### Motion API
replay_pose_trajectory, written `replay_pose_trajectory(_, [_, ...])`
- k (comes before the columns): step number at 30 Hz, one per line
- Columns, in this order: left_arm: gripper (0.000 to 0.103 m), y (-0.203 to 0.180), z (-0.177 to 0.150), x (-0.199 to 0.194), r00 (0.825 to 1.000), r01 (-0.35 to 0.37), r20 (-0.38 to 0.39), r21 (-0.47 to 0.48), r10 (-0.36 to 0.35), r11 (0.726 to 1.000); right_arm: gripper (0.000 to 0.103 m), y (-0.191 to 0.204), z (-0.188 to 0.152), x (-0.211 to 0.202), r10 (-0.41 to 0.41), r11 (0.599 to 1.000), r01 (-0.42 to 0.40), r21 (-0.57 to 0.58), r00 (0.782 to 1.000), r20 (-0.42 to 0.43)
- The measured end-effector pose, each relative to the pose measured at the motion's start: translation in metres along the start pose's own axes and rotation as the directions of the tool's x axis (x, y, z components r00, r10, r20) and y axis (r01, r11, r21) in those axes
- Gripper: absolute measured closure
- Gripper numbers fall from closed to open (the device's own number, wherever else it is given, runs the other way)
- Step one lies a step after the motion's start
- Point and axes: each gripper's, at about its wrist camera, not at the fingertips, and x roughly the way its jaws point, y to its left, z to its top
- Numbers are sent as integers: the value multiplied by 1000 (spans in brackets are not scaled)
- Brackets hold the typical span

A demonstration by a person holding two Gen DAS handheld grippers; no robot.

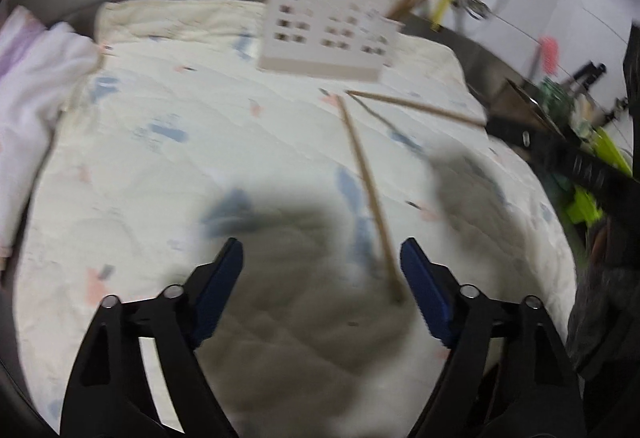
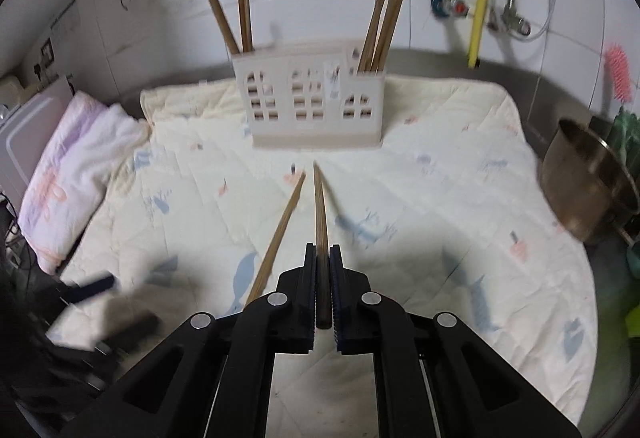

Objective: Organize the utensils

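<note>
Quilted cloth (image 2: 460,165) covers the surface. Utensil holder (image 2: 316,97) stands at its far side, chopsticks upright in both end compartments. Right tongs (image 2: 323,254) low, aimed at the holder, pinching a chopstick (image 2: 320,205) lengthwise. Left tongs (image 1: 322,258) spread wide above the cloth; loose chopstick (image 1: 370,193) lies just inside the right finger.

Your left black two-finger gripper (image 1: 322,258), low in the frame, holds its blue-padded jaws spread wide; your right black gripper (image 2: 323,258), bottom centre, is clamped on a brown wooden chopstick (image 2: 320,213).
</note>
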Motion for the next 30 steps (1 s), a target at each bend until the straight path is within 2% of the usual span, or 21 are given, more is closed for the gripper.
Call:
replay_pose_trajectory(3, [38,-13,-2,13,999,33,-25,6,-33,999,97,-4,8,-12,3,1000,-3,-6,999,34])
replay_pose_trajectory(10, [72,-28,-2,41,995,56,-83,13,-55,998,96,-12,19,-27,10,1000,-8,-15,997,81])
replay_pose_trajectory(11, [77,-30,-2,45,995,51,-91,16,-49,999,96,-13,21,-29,12,1000,-11,-15,996,87])
replay_pose_trajectory(15, [82,-39,-2,51,996,6,-89,58,-1,998,96,-15,27,-32,10,1000,-8,-25,995,104])
replay_pose_trajectory(19, [95,-41,1,51,996,-35,-84,77,41,996,96,-17,32,-34,8,999,-4,-32,993,115])
replay_pose_trajectory(24, [96,-37,13,33,998,-27,-58,63,30,998,96,-18,39,-38,7,999,-1,-46,991,132])
replay_pose_trajectory(30, [97,-33,49,-13,998,-16,67,93,9,996,96,-19,51,-43,4,998,6,-67,989,149])
